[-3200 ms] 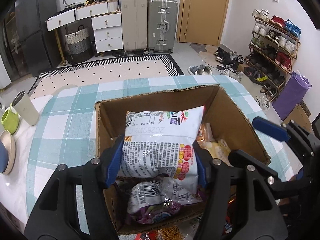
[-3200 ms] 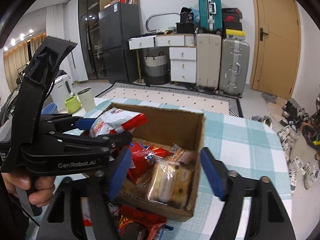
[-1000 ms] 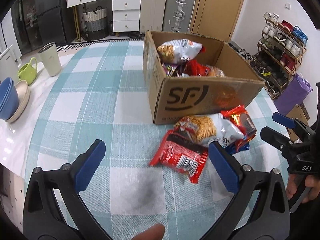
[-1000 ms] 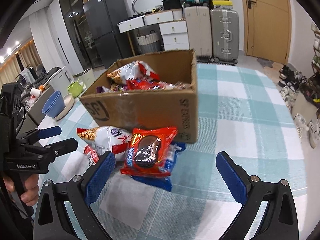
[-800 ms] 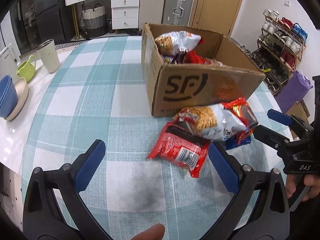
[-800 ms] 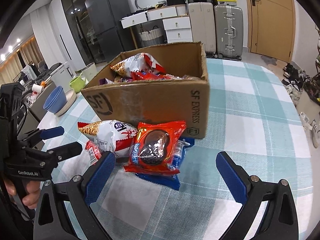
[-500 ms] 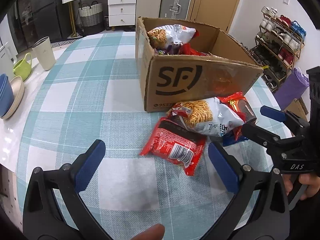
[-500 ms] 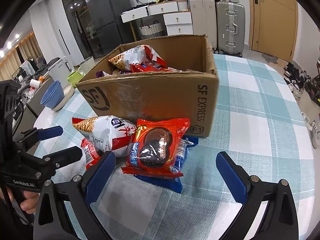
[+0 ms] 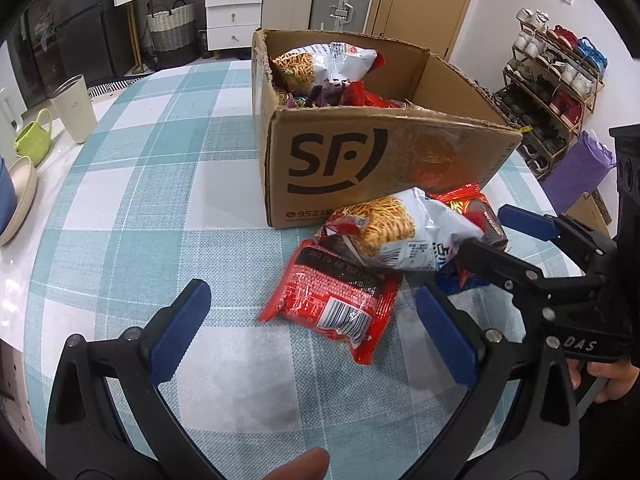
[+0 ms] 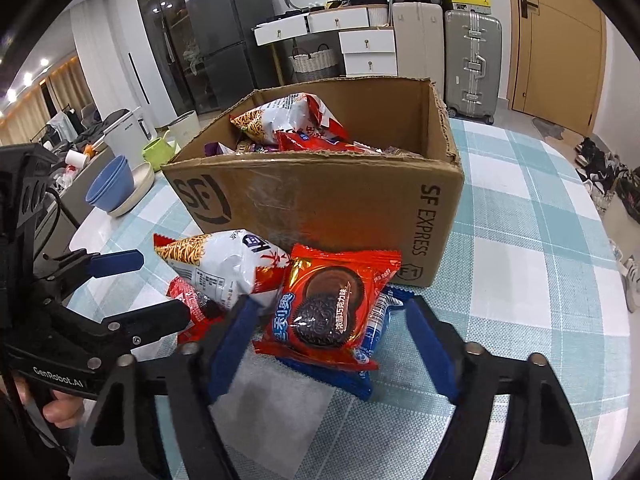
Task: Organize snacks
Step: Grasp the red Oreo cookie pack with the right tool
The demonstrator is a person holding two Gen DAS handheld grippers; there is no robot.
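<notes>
A cardboard box (image 9: 360, 160) (image 10: 328, 196) holding several snack bags stands on the checked table. In front of it lie a white noodle-snack bag (image 9: 400, 236) (image 10: 224, 264), a red packet (image 9: 336, 300) and a red cookie packet (image 10: 332, 304) on top of a blue packet (image 10: 360, 376). My left gripper (image 9: 312, 332) is open and empty, just short of the red packet. My right gripper (image 10: 332, 344) is open, its fingers either side of the cookie packet without touching it. Each gripper shows in the other's view (image 9: 520, 240) (image 10: 120, 280).
At the table's left edge stand a cream tumbler (image 9: 76, 108), a green mug (image 9: 34, 136) and stacked bowls (image 10: 116, 188). A shoe rack (image 9: 552, 76) is to the right. Drawers and suitcases (image 10: 472, 64) stand by the far wall.
Both grippers have left the box and moved down to the packets in front of it. My right gripper's fingers have narrowed around the cookie packet. My left gripper has come closer to the red packet.
</notes>
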